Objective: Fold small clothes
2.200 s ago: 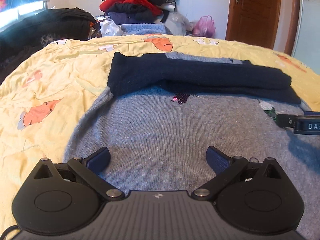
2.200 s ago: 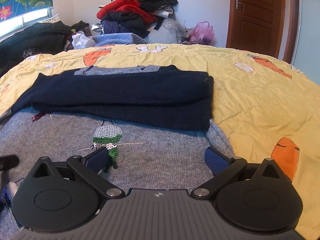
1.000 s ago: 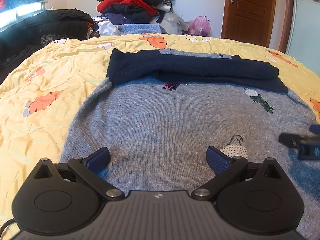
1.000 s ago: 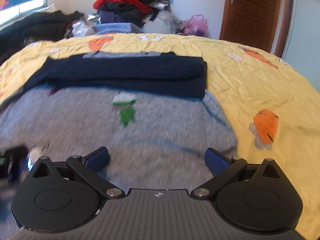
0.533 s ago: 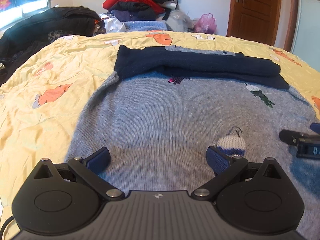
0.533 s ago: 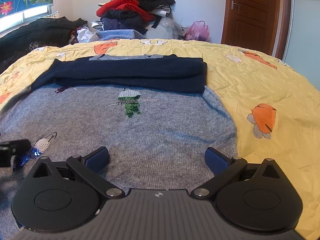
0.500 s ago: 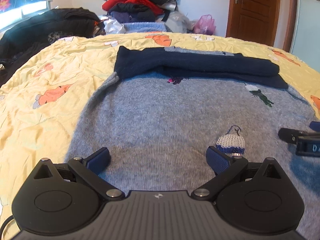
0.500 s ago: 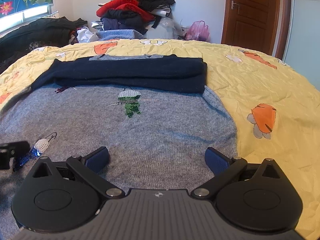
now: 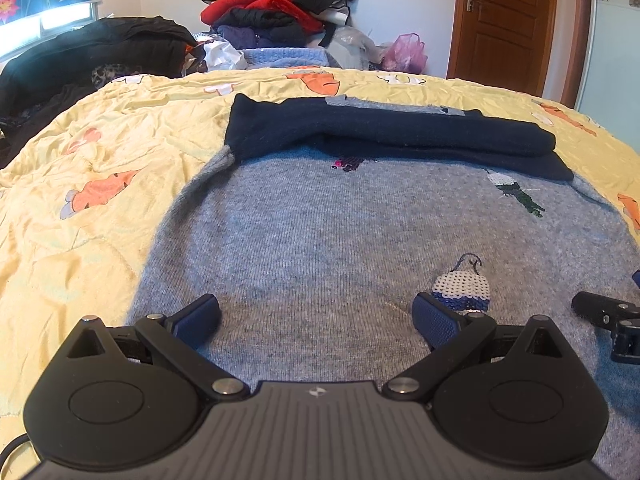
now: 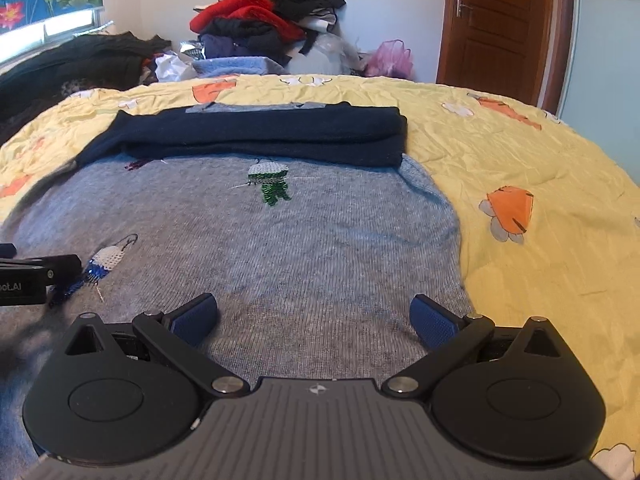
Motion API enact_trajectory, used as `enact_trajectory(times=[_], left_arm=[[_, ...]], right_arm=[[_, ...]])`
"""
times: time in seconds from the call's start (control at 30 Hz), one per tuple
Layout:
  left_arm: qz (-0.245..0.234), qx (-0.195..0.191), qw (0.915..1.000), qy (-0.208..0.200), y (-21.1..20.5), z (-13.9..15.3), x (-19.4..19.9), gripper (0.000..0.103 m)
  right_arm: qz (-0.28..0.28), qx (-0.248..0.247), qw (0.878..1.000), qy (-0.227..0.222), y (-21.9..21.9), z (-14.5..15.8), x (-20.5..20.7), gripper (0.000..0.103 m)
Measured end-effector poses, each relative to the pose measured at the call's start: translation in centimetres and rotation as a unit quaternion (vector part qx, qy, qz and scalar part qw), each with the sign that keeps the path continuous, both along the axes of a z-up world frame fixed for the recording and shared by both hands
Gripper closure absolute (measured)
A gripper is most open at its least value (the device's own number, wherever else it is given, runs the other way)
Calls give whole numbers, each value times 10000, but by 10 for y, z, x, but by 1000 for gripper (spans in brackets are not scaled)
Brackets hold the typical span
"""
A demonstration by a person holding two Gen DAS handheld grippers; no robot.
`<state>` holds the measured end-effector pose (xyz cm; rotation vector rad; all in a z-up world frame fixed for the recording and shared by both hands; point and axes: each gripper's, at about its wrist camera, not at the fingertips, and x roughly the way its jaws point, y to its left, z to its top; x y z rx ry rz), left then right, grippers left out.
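A grey knit sweater (image 9: 320, 240) with small sequin motifs lies flat on the yellow bedspread (image 9: 100, 168); its dark navy sleeves (image 9: 380, 132) are folded across its far part. It also shows in the right wrist view (image 10: 300, 248), with the navy sleeves (image 10: 260, 136) at the back. My left gripper (image 9: 316, 316) is open and empty, low over the sweater's near left part. My right gripper (image 10: 314, 316) is open and empty over the near right part. Each gripper shows at the edge of the other's view: the right one (image 9: 608, 320), the left one (image 10: 28, 276).
A tall pile of red, black and blue clothes (image 9: 276, 12) stands against the far wall, with a pink bag (image 9: 404, 52) beside it. Dark garments (image 9: 80, 56) lie at the bed's far left. A brown door (image 9: 508, 20) is at the back right.
Both grippers have drawn back toward the sweater's near hem over the last two seconds, so more grey fabric shows ahead. Both stayed open. The sweater has not moved.
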<state>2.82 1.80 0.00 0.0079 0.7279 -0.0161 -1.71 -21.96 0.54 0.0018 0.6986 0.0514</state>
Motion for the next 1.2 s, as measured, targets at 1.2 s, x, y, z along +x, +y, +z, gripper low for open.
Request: enact_trajectory(times=[1.2], left_arm=[[-105,14,9999,19,7,1,-54,0]], right_arm=[[15,3,10000,1,3,0,-25,0]])
